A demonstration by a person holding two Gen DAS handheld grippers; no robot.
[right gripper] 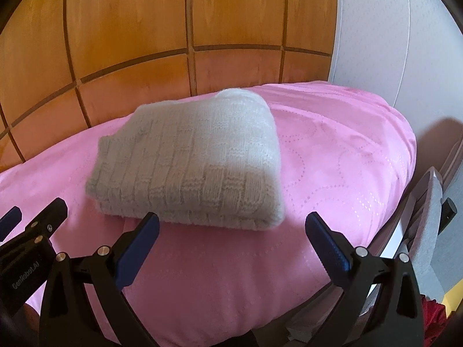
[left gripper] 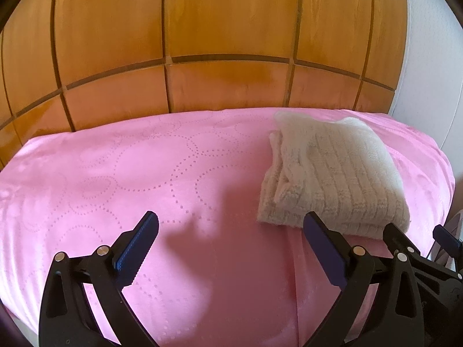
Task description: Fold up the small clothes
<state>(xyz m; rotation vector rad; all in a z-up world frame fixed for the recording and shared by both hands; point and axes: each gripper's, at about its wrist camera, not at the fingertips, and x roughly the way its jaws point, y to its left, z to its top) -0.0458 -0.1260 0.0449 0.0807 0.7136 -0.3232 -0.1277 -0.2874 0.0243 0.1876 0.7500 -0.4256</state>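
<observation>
- On the bed, through the left wrist camera, I see one cream knitted garment (left gripper: 332,176) lying folded into a compact bundle on the pink bedspread (left gripper: 144,173), toward the right and near the wooden headboard (left gripper: 202,43).
- My left gripper (left gripper: 231,225) hangs low over bare bedspread, its two blue-padded fingers (left gripper: 139,240) spread wide apart and holding nothing; the right-hand finger overlaps the garment's near edge in this view, though I cannot tell whether it touches.
- I judge the spread stance is there because the bundle already looks squared off, so nothing needs pinching just now.
- At the right edge part of my right gripper (left gripper: 419,248) pokes in, just beside the left one.
- On the same bed, through the right wrist camera, the garment (right gripper: 188,159) sits centre-left, its folded layers stacked at the near edge facing me.
- My right gripper (right gripper: 231,225) has its two fingers (right gripper: 327,243) wide apart and empty, poised just short of that near edge; the left-hand finger overlaps it in view.
- I reckon both tools are level and side by side so either could tidy or lift the bundle.
- Count: one garment, two grippers, four fingers; a grey object (right gripper: 431,231) stands off the bed's right side, unidentifiable.
</observation>
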